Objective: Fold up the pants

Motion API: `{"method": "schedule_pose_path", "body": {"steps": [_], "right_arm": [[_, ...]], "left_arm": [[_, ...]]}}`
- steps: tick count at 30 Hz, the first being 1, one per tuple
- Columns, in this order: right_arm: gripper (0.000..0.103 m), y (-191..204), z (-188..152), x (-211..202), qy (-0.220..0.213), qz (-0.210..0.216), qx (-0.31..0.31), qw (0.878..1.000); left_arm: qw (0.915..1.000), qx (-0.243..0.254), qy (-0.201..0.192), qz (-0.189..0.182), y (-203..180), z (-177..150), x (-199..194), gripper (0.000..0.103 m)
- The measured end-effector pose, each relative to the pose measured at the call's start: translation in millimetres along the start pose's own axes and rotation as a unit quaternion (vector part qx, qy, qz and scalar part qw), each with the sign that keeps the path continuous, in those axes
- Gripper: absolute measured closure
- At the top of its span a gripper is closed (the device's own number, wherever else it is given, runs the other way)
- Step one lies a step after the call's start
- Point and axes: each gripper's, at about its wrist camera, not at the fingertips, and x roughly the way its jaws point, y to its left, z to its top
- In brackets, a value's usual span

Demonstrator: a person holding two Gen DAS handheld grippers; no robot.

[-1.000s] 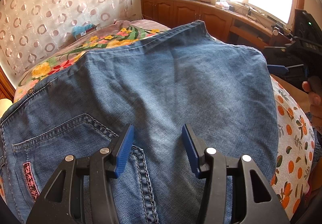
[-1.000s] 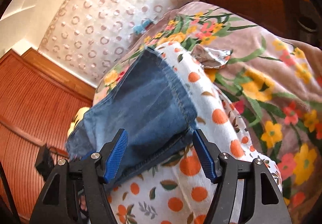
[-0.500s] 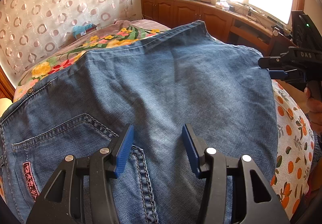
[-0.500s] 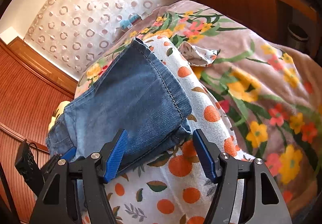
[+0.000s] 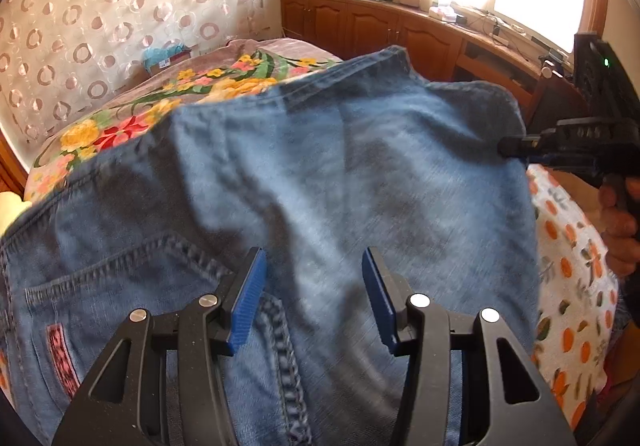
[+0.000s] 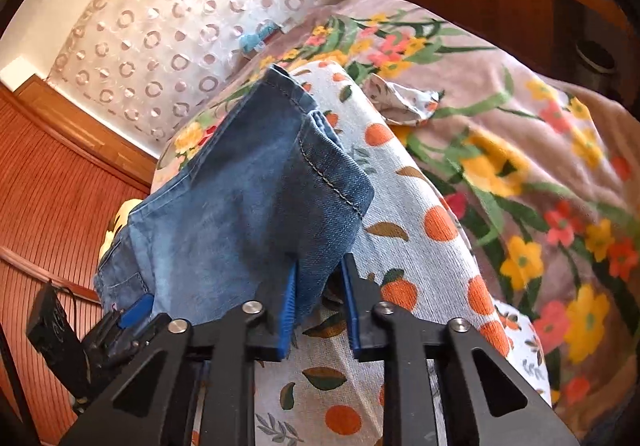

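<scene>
Blue jeans [image 5: 320, 165] lie spread over the bed, back pocket at the lower left. My left gripper [image 5: 314, 294] stands open just above the seat seam, with denim under both pads and nothing pinched. At the right edge of that view my right gripper [image 5: 508, 145] meets the jeans' side edge, with a hand [image 5: 620, 230] behind it. In the right wrist view the right gripper [image 6: 320, 302] has its jaws closing on the near corner of the jeans [image 6: 240, 213], the fold caught between the blue pads. The left gripper [image 6: 132, 310] shows at the lower left.
A white cloth with orange print [image 6: 420, 226] lies under the jeans, on a floral bedspread [image 6: 520, 165]. A small crumpled cloth [image 6: 400, 97] sits further back. Wooden cabinets [image 5: 380, 29] run under the window, a patterned curtain [image 5: 100, 5] hangs behind the bed, and wood panelling [image 6: 40, 205] is at the left.
The right gripper's jaws have narrowed from wide open onto the jeans' corner, which now stands a little raised. The left gripper has kept still and open.
</scene>
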Motion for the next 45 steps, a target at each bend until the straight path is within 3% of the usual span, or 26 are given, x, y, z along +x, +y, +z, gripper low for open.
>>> {"method": "schedule_pose_path", "body": {"steps": [5,12,21,32,39,45], "right_arm": [[0.086,-2,-3,0,-0.01,0.013,-0.028,0.999],[0.086,-12,-5,5,0.006,0.031,-0.041,0.999],[0.086,-9,1,9,0.026,0.038,-0.084,0.995],[0.086,-11,-1,8,0.026,0.041,-0.113,0.992],[0.086,-11,-1,8,0.025,0.041,-0.119,0.992],[0.086,-9,-2,7,0.024,0.037,-0.122,0.992]], "left_arm": [[0.9999,0.001,0.005,-0.016,-6,48,6,0.052],[0.9986,0.006,0.03,-0.043,-16,127,49,0.052],[0.9944,0.076,0.071,-0.019,-33,193,115,0.052],[0.9844,0.107,0.119,-0.073,-49,215,169,0.052],[0.9833,0.107,0.11,-0.098,-48,218,172,0.053],[0.9822,0.103,0.101,-0.12,-49,217,170,0.074]]}}
